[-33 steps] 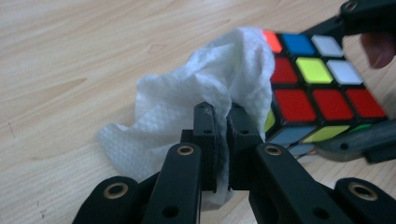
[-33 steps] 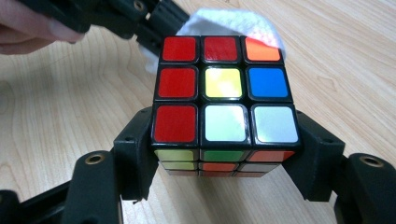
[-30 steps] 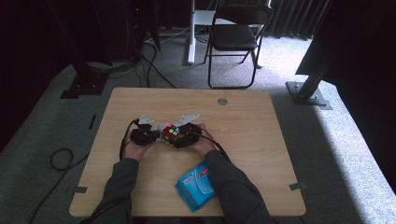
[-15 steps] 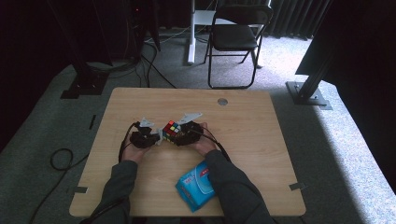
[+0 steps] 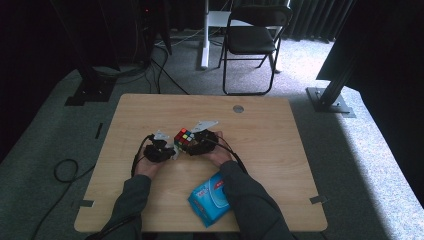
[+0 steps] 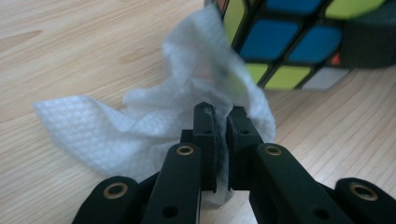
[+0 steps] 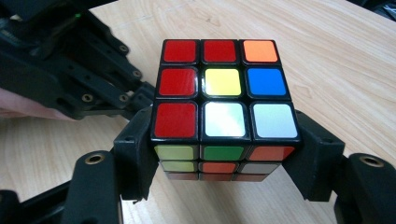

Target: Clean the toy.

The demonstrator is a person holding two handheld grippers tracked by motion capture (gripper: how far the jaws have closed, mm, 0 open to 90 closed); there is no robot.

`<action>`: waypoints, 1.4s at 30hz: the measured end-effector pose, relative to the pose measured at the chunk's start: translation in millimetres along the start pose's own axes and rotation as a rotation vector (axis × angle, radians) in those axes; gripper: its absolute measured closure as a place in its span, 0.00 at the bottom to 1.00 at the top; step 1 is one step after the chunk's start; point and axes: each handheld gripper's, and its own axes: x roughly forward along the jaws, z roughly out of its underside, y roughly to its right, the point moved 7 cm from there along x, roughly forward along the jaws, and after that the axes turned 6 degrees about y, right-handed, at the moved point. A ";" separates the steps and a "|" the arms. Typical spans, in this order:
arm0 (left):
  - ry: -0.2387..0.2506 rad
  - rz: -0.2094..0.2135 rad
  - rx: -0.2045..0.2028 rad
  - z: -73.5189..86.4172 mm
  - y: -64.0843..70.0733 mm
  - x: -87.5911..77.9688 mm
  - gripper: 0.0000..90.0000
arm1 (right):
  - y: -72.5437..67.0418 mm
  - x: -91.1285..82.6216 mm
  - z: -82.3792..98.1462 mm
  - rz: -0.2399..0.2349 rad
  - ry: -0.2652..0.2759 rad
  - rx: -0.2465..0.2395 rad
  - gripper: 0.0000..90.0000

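Grey carpet [image 5: 350, 150] surrounds a wooden table [image 5: 280, 150], with a folding chair [image 5: 252, 40] and cables [image 5: 165, 70] behind it. Mid-table, the right gripper [image 7: 224, 154] clamps a cube [image 7: 224, 98] by its sides. The left gripper [image 6: 222, 126], just beside it, is pinched tight on a white wipe [image 6: 140, 126] that touches the cube's face. A blue wipe pack [image 5: 209, 199] lies near the front edge, between the sleeves [image 5: 250, 200].

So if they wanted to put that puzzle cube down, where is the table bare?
The table is bare along the far edge around the round grommet, and down both sides. The near middle is crowded: both grippers, the puzzle cube, the white wipe and the blue wipes pack.
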 end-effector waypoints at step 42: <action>0.045 0.060 0.032 -1.8 21.0 12.5 0.93 | 0.6 -1.1 -0.9 -0.015 0.013 0.015 0.38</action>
